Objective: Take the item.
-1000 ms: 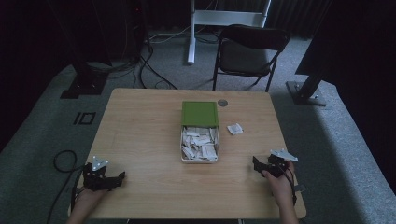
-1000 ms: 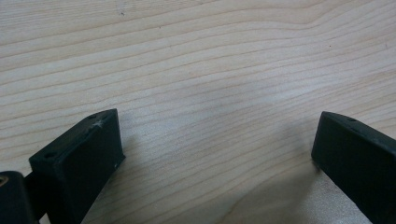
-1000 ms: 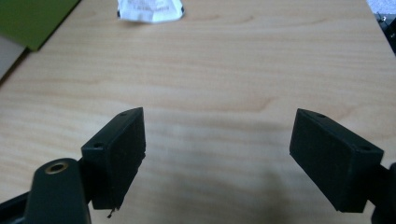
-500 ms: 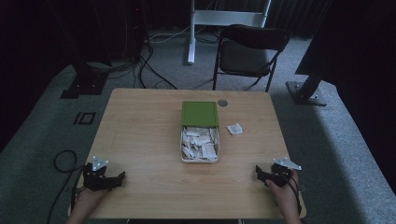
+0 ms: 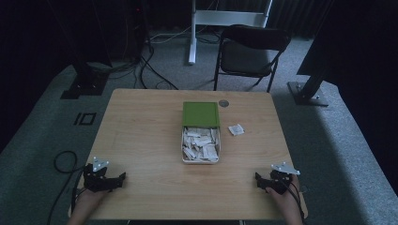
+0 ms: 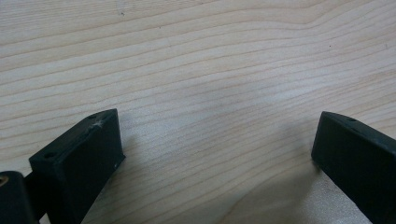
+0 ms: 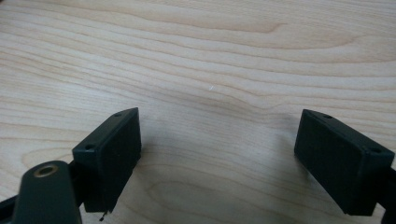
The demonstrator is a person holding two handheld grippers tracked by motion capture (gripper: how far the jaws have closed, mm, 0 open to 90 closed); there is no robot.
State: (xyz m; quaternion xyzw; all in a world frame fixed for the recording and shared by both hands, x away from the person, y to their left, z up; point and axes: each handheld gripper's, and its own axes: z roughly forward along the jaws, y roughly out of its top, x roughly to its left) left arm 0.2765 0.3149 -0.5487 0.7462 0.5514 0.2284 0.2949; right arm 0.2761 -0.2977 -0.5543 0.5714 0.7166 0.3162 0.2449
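Observation:
A white box (image 5: 201, 146) full of several small white packets sits in the middle of the wooden table (image 5: 141, 131), its green lid (image 5: 201, 114) lying flat at its far end. One loose white packet (image 5: 236, 130) lies to the right of the box. My left gripper (image 5: 121, 178) rests at the table's near left corner, open, with bare wood between its jaws (image 6: 215, 140). My right gripper (image 5: 258, 180) rests at the near right corner, also open over bare wood (image 7: 217, 140).
A small round dark disc (image 5: 224, 103) sits near the table's far edge. Behind the table stand a black folding chair (image 5: 251, 51) and a white stand (image 5: 195, 23). Cables (image 5: 145, 61) run across the grey carpet at the left.
My right gripper has slid back toward the near edge of the table and settled there. The left gripper has stayed put.

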